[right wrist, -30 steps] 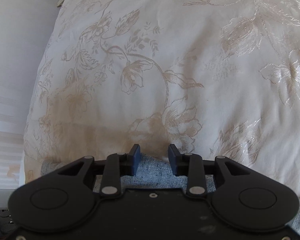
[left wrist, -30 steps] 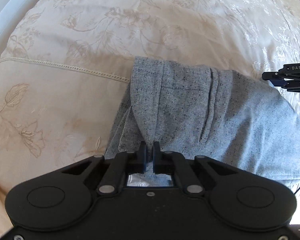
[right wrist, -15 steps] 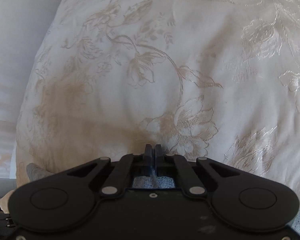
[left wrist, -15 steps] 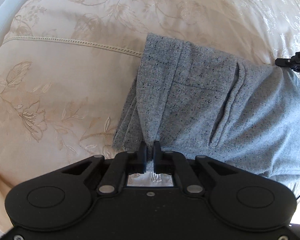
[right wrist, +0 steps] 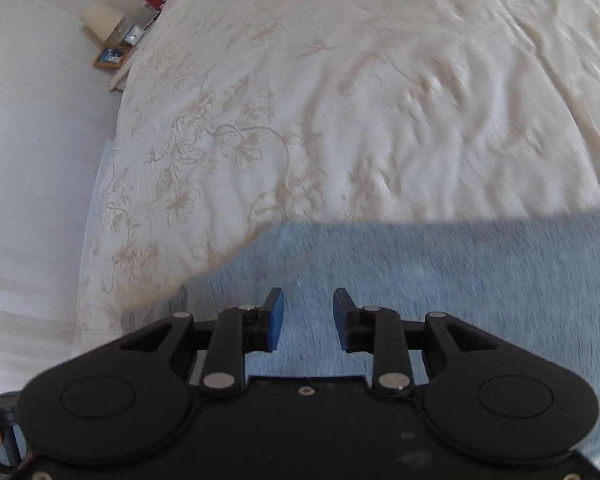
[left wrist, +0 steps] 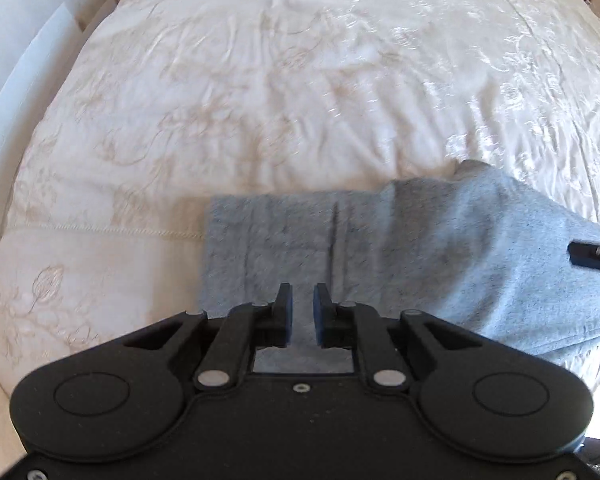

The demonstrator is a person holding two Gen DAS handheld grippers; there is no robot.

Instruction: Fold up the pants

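Grey speckled pants (left wrist: 420, 240) lie folded flat on a cream floral bedspread (left wrist: 300, 80). In the left wrist view my left gripper (left wrist: 300, 312) is open and empty, just above the near edge of the pants. The tip of the right gripper (left wrist: 592, 254) shows at the right edge over the pants. In the right wrist view my right gripper (right wrist: 308, 312) is open and empty above the pants (right wrist: 440, 280), near their left corner. Both views are blurred by motion.
The bedspread (right wrist: 340, 100) stretches far beyond the pants. A bedside table with a lamp (right wrist: 102, 20) and a framed picture (right wrist: 110, 56) stands at the far left. A white wall (right wrist: 28, 160) runs along the bed's left side.
Both grippers were shut on the pants half a second ago and have now opened, let go and drawn back. The pants now lie flat.
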